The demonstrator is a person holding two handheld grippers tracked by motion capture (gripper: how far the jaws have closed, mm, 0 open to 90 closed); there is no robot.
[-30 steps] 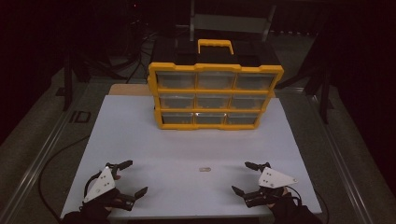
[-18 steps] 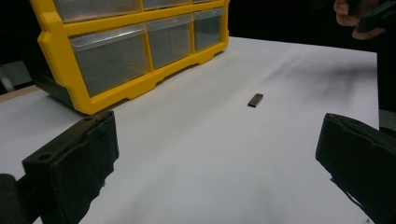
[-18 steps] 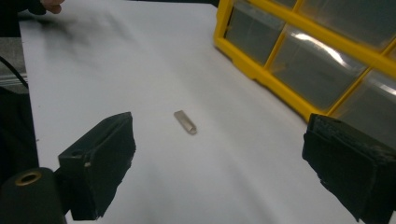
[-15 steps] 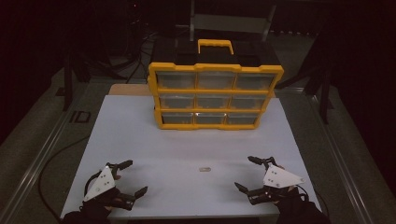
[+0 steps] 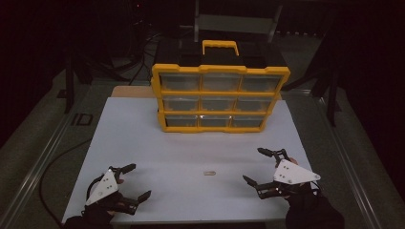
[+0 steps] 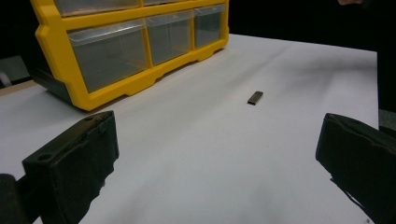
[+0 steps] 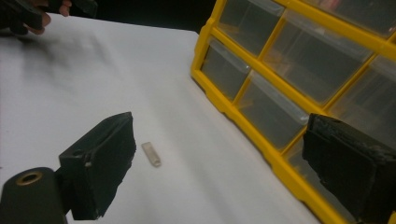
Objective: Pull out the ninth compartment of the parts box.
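Note:
A yellow drawer organizer (image 5: 219,98) with clear drawers and a handle on top stands at the back of the white table (image 5: 138,129). A small flat piece (image 5: 209,173) lies on the table in front of it, between my two grippers. My left gripper (image 5: 137,180) rests near the front left edge, open and holding nothing. My right gripper (image 5: 253,165) sits at the front right, open and holding nothing too. In the left gripper view the piece (image 6: 255,97) lies ahead of the spread jaws, with the organizer (image 6: 126,51) behind. The right gripper view has the piece (image 7: 151,153) just past its left jaw.
All of the organizer's drawers (image 7: 280,65) look shut. A strip of brown board (image 5: 133,90) shows behind the table's back left. Metal rails (image 5: 52,143) run along both sides, and a cable (image 5: 57,167) lies on the floor at the left. The surroundings are dark.
My right gripper has drifted a little to the right and away from the front edge. The left gripper and the small piece have stayed in place.

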